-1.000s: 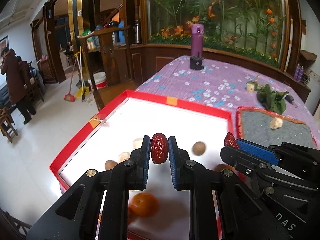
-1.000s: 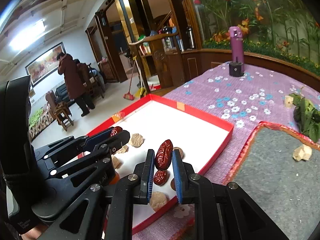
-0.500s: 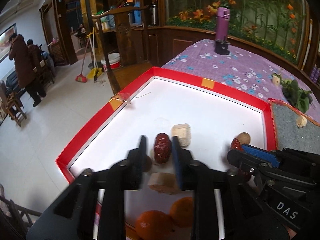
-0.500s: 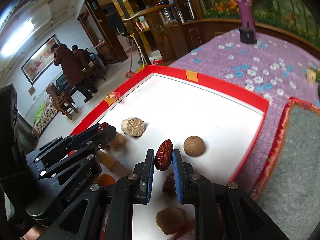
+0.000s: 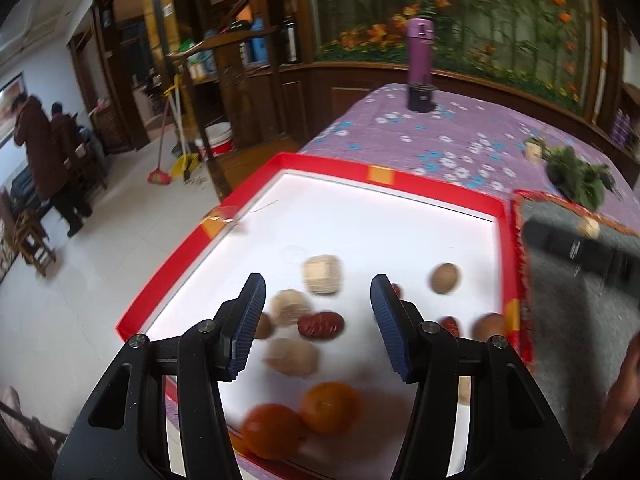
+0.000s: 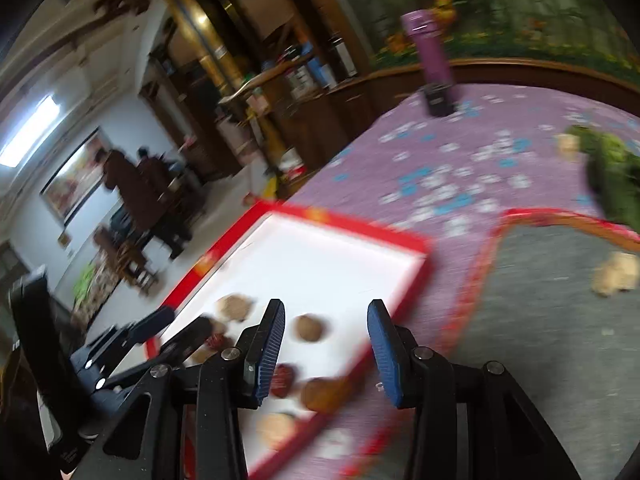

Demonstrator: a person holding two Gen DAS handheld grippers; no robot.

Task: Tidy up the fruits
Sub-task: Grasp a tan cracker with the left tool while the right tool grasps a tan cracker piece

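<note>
A red-rimmed white tray (image 5: 440, 190) holds several fruits. In the left wrist view my left gripper (image 5: 318, 312) is open and empty above a red date (image 5: 321, 325) lying on the tray. Two oranges (image 5: 330, 408) lie nearer me, pale lumps (image 5: 322, 274) and a brown round fruit (image 5: 444, 278) further in. In the blurred right wrist view my right gripper (image 6: 326, 342) is open and empty over the tray's right edge (image 6: 424, 246), with a round brown fruit (image 6: 309, 328) and a red date (image 6: 282, 376) between and below its fingers.
A grey mat with a red border (image 6: 560, 320) lies right of the tray and carries a pale chunk (image 6: 616, 272). Green leaves (image 5: 576, 178) and a purple bottle (image 5: 420, 68) stand on the purple flowered cloth behind. The table drops off to the floor at the left.
Both grippers have opened and let go of their red dates, which now lie in the tray. The right gripper has swung to the right, toward the grey mat.
</note>
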